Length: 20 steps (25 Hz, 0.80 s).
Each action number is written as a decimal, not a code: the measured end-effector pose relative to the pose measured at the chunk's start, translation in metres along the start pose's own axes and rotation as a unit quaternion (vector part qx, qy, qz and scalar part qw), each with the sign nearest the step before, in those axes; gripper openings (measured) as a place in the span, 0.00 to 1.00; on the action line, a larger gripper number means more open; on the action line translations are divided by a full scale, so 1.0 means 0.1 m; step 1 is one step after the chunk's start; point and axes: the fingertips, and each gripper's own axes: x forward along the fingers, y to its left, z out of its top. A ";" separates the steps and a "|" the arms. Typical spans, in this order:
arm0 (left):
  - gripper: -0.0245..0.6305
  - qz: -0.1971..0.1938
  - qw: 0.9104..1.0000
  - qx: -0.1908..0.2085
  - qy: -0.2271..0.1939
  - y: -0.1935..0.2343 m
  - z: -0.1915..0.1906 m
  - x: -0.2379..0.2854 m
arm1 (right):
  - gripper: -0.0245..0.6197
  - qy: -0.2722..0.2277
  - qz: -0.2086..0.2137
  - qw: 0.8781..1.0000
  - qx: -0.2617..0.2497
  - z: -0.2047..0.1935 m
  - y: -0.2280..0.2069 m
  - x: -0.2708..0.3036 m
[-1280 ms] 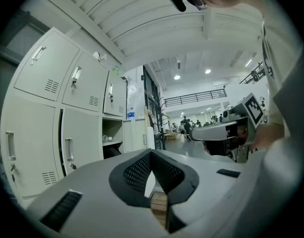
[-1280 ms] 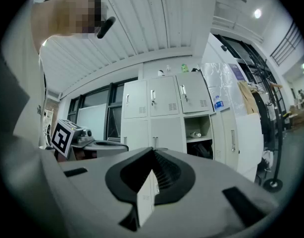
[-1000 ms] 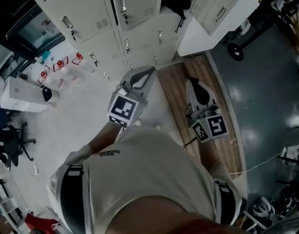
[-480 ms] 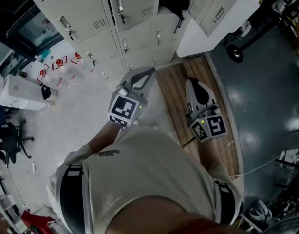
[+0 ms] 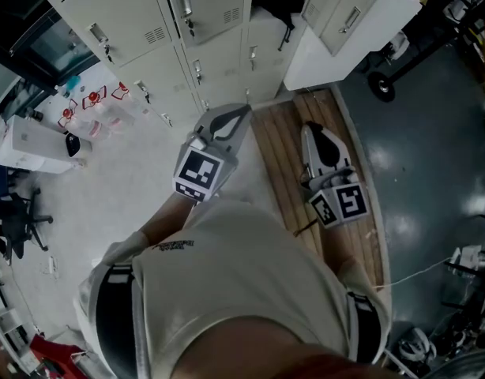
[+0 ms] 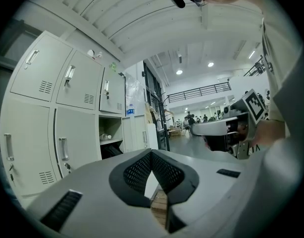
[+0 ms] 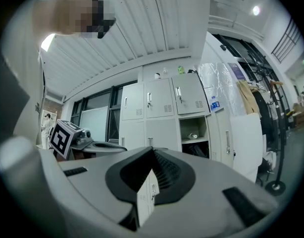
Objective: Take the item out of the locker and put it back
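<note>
A person in a pale shirt [image 5: 242,290], its small chest print [image 5: 173,246] too fine to read, holds both grippers level over the floor. The left gripper [image 5: 241,115] is clenched on nothing, its jaws meeting at the tips. The right gripper [image 5: 311,131], over a wooden board [image 5: 278,144] on the floor, is likewise clenched and empty. Each carries a cube with black-and-white square markers, the left cube [image 5: 199,172] and the right cube [image 5: 345,204]; the patterns spell no words.

Against a second ago, the bank of pale lockers [image 5: 132,22] sits slightly further toward the head view's upper left corner. Both grippers keep the same pose and the same shut jaws.

Beyond the jaws, one locker compartment [image 7: 205,125] stands with its door [image 5: 345,14] swung wide. On its shelf lies what looks like a small bottle [image 7: 193,136], with a dark item [image 7: 195,150] below it, well apart from both grippers. A blue-and-white label [image 7: 215,103] beside the lockers' top right corner is too small to read.
</note>
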 end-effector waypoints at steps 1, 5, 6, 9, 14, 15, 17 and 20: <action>0.06 0.002 1.000 0.000 0.002 -0.02 -0.01 0.01 | 0.04 0.000 0.001 1.000 0.001 0.00 -0.02 -0.02; 0.06 0.008 1.000 0.003 0.005 -0.09 -0.01 0.06 | 0.04 -0.004 0.008 1.000 0.005 0.00 -0.11 -0.04; 0.06 0.009 1.000 0.004 0.004 -0.11 -0.01 0.07 | 0.04 -0.005 0.011 1.000 0.005 0.00 -0.12 -0.04; 0.06 0.014 1.000 0.007 0.006 -0.12 -0.04 0.07 | 0.04 -0.005 0.021 1.000 0.007 -0.04 -0.14 -0.01; 0.06 0.025 1.000 0.005 0.013 -0.05 -0.10 0.11 | 0.04 -0.003 0.034 0.999 0.011 -0.09 -0.17 0.10; 0.06 0.027 1.000 0.004 0.013 -0.04 -0.10 0.12 | 0.04 -0.003 0.037 0.999 0.012 -0.10 -0.18 0.12; 0.06 0.028 1.000 0.004 0.011 0.01 -0.11 0.16 | 0.04 -0.003 0.041 0.999 0.011 -0.11 -0.20 0.19; 0.06 0.030 1.000 0.001 0.009 0.10 -0.15 0.25 | 0.04 -0.005 0.044 0.999 0.007 -0.11 -0.24 0.29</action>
